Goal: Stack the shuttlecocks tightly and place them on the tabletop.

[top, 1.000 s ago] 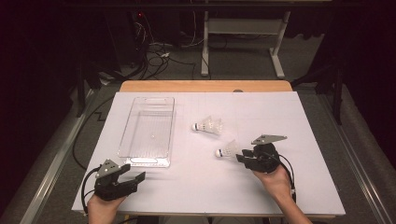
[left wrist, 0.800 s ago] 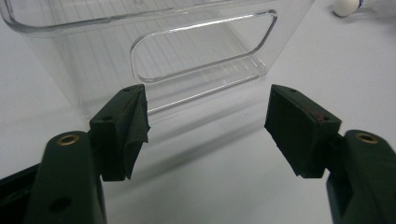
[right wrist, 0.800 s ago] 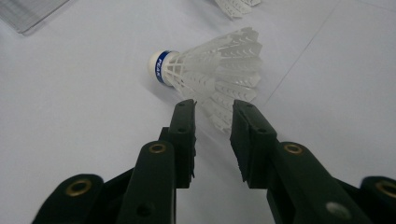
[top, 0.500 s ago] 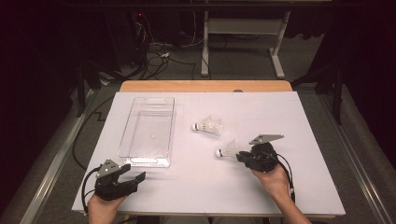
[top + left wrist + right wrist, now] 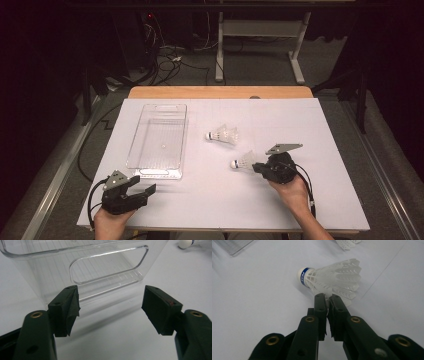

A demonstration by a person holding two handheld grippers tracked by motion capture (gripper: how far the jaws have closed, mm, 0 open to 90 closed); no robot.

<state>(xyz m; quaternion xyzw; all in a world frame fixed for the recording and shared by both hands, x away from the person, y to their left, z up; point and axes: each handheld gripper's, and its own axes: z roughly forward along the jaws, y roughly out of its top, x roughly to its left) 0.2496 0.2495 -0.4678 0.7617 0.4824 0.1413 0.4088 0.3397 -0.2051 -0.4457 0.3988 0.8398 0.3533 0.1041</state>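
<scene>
Right hand-held gripper [image 5: 327, 302] jaws just closing, pinching skirt edge of near shuttlecock [image 5: 332, 281], lying on desk [image 5: 320, 130] at its 4 o'clock; featherlight, skirt flimsy, crushable; cork head firmer hold; left hand-held gripper [image 5: 111, 306] open, empty.

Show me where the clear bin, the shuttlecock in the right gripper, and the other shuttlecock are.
clear bin [image 5: 134, 146]: high view, left rim.
held shuttlecock [image 5: 337, 277]: right gripper view, white feather skirt.
other shuttlecock [image 5: 225, 135]: high view, middle of its skirt.
</scene>
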